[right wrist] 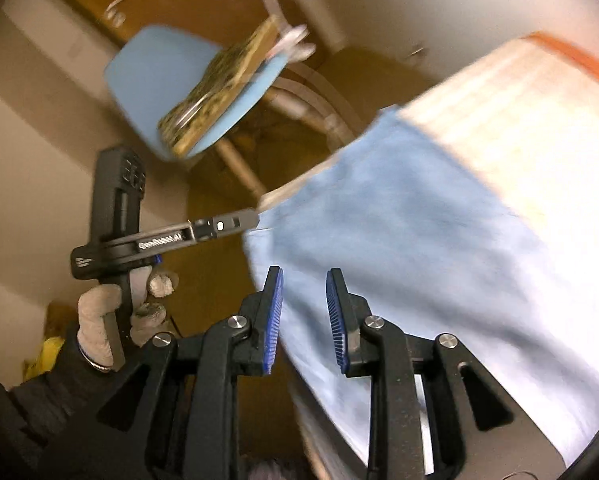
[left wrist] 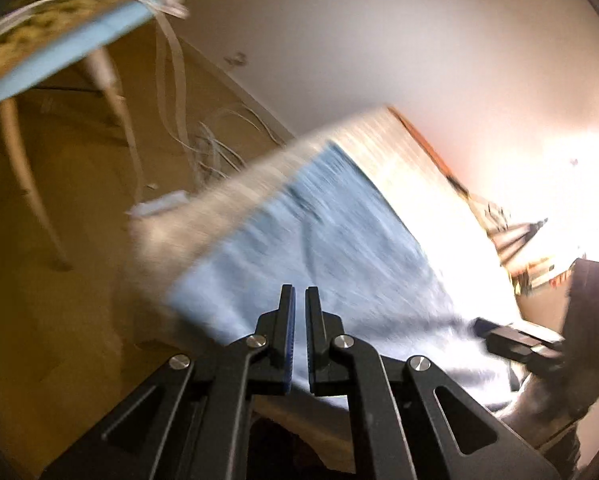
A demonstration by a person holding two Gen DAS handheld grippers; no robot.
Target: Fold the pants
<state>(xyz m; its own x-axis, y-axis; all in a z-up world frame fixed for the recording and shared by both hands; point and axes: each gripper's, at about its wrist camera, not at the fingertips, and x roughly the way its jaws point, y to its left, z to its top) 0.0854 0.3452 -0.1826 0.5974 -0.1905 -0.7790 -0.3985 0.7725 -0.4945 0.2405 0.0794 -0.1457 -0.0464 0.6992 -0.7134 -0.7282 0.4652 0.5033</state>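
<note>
- Pale wood tabletop (right wrist: 511, 120) fills the right side of both views, lit bright at its far end, with an orange edge strip along the back.
- Light blue pants (right wrist: 399, 240) lie spread flat on that tabletop, reaching its near-left edge; the cloth is blurred, so seams and folds are hard to make out. In the left wrist view the same pants (left wrist: 299, 248) stretch away ahead of the tool tips.
- Brown floor (left wrist: 59, 240) shows left of the tabletop, with a tangle of white cables (left wrist: 215, 148) lying on it near the wall.
- Blue chair (right wrist: 147, 76) stands beyond the tabletop's corner on pale legs, carrying a mottled green-and-yellow cushion (right wrist: 215, 92) on its seat.
- Right tool (right wrist: 303, 316) hovers over the near-left edge of the pants with its blue-padded jaws parted by a modest gap; nothing sits between the pads and they hold nothing.
- Left tool (left wrist: 300, 336) has its jaws drawn almost together, only a thin slit between the pads; no cloth is visibly caught in them. From the right wrist view its tip (right wrist: 243, 220) sits just at the left edge of the pants; contact cannot be told.
- Gloved hand (right wrist: 115, 312) in a grey-white knit glove, with a dark sleeve (right wrist: 39, 400) behind it, grips the left tool's handle.
</note>
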